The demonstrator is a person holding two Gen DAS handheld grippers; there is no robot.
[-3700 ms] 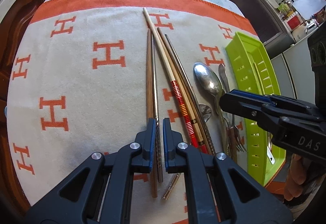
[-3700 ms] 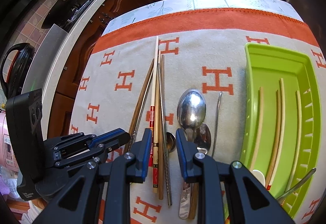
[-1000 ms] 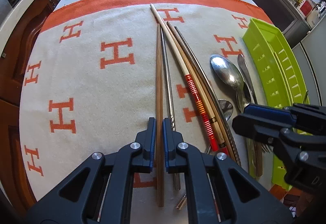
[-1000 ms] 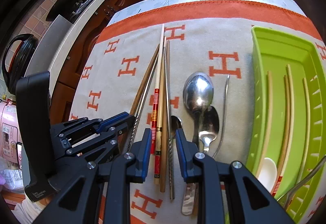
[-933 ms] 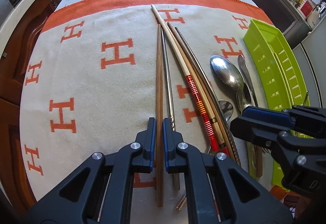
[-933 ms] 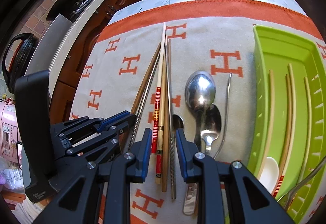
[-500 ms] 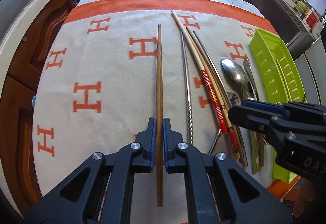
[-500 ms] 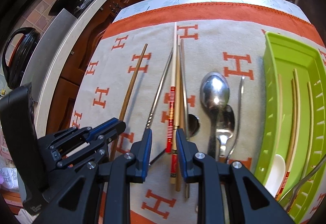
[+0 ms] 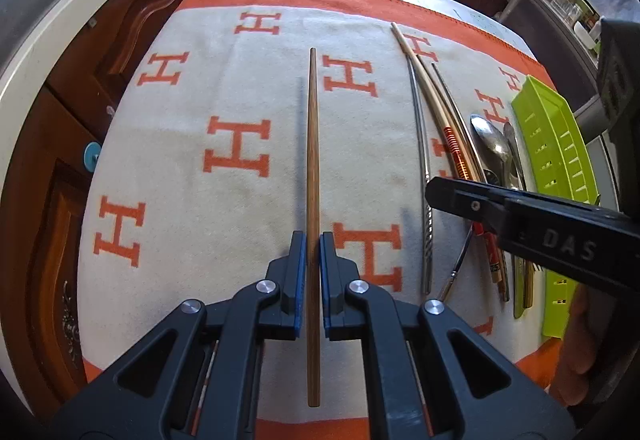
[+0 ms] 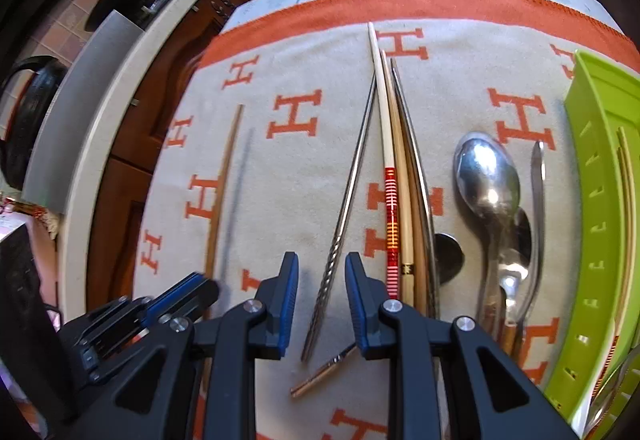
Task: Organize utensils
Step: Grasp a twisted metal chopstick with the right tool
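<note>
Landmark: lime-green slotted plastic tray (image 10: 600, 176), at the right edge of a cream cloth with orange H motifs and an orange border (image 9: 240, 176).

Left gripper (image 9: 314, 280): black frame, blue pads, jaws drawn narrow and clamped on a long brown wooden chopstick (image 9: 313, 144). The stick is lifted clear of the cloth and throws a shadow beside itself; it is the item farthest from the tray, well apart from all other utensils.

Right gripper (image 10: 322, 304): same build, jaws part-open and gripping nothing. A twisted-handle steel chopstick (image 10: 348, 200) lies on the cloth in the gap between the pads, untouched by either.

Between that steel chopstick and the tray, in order toward the tray:
- pale bamboo chopstick with red and yellow banding (image 10: 386, 160)
- plain tan wooden chopstick (image 10: 404, 176), touching the banded one
- second thin steel chopstick (image 10: 416, 168), touching the tan one
- small dark spoon bowl (image 10: 448, 252), partly hidden under that bundle
- large polished steel spoon (image 10: 486, 176), its handle running over a smaller steel spoon (image 10: 516, 252)
- slim steel handle (image 10: 538, 200), nearest the tray wall

A copper-tipped handle end (image 10: 320, 376) pokes out under the right gripper's tray-side finger.

Inside the tray: pale chopsticks (image 10: 626, 176) lying lengthwise; the rest is cut off at the picture edge.

A person's hand (image 9: 576, 352) holds the right gripper's handle by the tray's near end.
</note>
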